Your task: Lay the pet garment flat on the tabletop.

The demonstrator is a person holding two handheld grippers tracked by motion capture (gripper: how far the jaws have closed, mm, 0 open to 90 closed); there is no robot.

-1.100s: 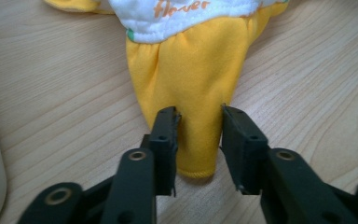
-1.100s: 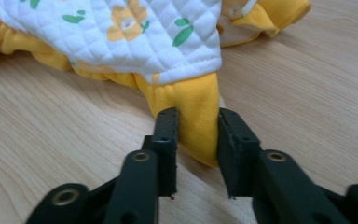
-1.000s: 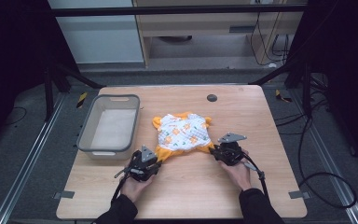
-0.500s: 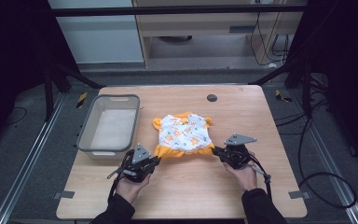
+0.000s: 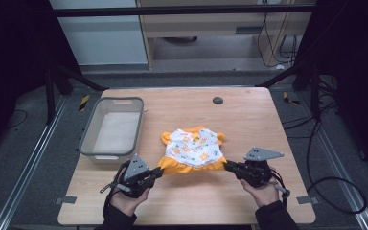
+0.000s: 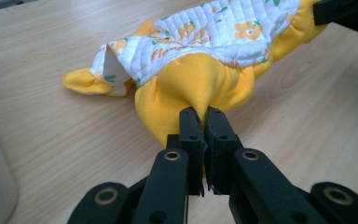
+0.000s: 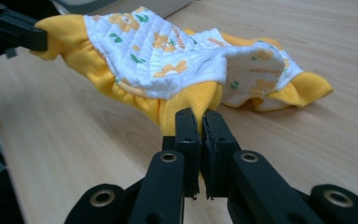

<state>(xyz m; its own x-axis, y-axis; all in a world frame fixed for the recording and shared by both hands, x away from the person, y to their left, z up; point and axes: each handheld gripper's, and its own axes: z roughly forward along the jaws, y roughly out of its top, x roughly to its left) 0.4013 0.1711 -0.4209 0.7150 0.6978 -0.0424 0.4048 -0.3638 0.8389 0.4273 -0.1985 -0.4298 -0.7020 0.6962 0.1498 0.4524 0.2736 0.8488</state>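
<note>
Left gripper point(image 5: 159, 171): black two-jaw tool, hand-held, jaws having just closed and now clamped on a pinch of yellow hem at the near left corner of the garment point(image 5: 194, 151); in the left gripper view point(image 6: 204, 119) the cloth is drawn into a taut peak between the pads. Right gripper point(image 5: 227, 166): same make, a grey three-cornered plate on top, jaws likewise just closed and clenched on the yellow hem at the garment's near right corner; in the right gripper view point(image 7: 200, 121) the fabric bunches where the pads bite. Garment: small child's piece, soft white quilted cloth with stitched diamond lines, printed with orange flowers, green leaves and orange lettering, bordered by a gathered plain yellow frill; its near edge is stretched between the two grippers and lifted off the surface, the far part lying crumpled on the wood, one flap turned back to show the pale inside. It sits a little toward the near edge of the table point(image 5: 249, 120), about midway between left and right edges. Table: light wood-grain top, smooth, rectangular. Bin point(image 5: 88, 136): grey plastic, rectangular with rounded corners, standing near the left edge, just beside the garment, not touching it.
</note>
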